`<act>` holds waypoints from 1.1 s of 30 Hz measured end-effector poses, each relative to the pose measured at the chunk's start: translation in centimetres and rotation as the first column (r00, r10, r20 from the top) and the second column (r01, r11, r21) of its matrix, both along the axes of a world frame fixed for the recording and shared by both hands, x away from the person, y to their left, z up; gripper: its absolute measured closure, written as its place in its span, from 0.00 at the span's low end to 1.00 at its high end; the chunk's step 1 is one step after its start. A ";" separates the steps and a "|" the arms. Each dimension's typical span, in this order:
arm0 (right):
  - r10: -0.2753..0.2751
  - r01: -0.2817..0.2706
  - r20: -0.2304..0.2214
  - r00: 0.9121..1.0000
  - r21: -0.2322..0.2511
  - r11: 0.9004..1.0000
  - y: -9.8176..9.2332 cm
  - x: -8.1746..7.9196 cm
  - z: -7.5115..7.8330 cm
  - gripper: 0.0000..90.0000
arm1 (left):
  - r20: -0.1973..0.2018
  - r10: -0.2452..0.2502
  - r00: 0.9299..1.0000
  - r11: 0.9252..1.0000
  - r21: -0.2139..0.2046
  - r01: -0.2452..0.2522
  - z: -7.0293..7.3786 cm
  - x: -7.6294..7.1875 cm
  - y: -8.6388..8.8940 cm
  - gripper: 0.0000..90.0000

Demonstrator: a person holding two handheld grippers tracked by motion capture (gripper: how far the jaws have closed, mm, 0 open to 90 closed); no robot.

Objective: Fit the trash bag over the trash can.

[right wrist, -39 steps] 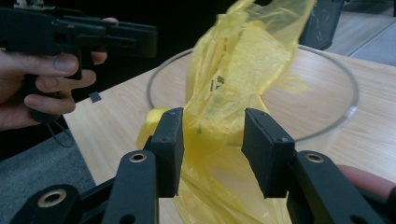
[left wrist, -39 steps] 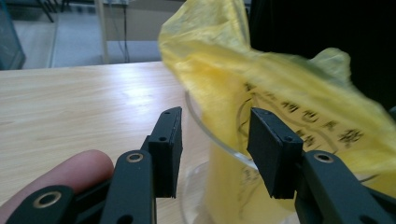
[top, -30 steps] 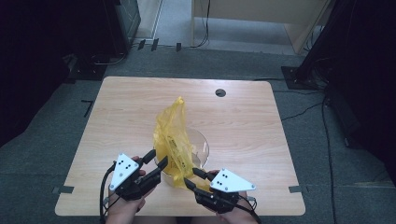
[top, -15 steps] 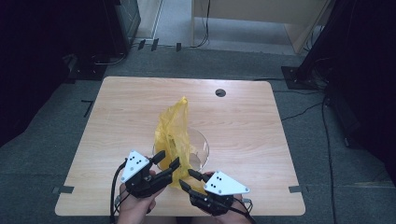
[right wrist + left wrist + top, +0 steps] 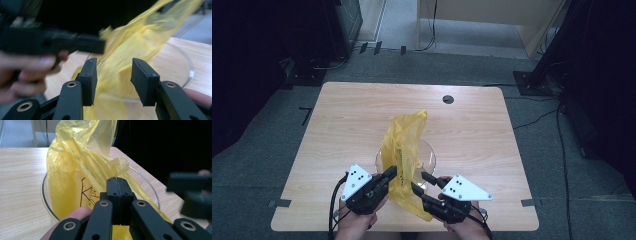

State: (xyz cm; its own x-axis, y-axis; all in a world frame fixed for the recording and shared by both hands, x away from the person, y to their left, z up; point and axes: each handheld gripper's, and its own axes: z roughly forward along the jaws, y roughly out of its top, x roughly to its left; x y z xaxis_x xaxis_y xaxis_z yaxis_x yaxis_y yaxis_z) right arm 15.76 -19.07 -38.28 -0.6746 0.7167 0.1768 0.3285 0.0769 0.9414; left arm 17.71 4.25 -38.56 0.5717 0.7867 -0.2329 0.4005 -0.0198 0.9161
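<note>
Light wooden table with rounded corners, dark round cable hole near the far edge, right of centre.

Clear round glass bowl sits near the middle of the near edge. A crumpled translucent yellow plastic bag stands in it, rising to a peak toward the far edge; its lower end trails out over the bowl's near rim and down to the table's near edge between the two hands. In the left gripper view, black handwritten marks show on the bag's near side.

Left gripper, black with a white three-cornered plate, is held at the near edge left of the bowl. In the left gripper view its jaws are clenched flat together with yellow film pinched between them at the bag's near side; the bowl rim curves behind.

Right gripper, same build, is at the near edge right of the bag. In the right gripper view its jaws stand apart, released, with blurred yellow film in the gap; whether either pad touches the film I cannot tell. The other gripper and hand show blurred at that view's left.
</note>
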 end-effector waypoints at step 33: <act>-0.297 0.295 -0.073 0.952 -0.033 0.955 -0.7 2.3 -1.7 1.00 | -0.004 0.054 0.999 0.999 0.004 -0.054 -1.1 -0.3 4.9 1.00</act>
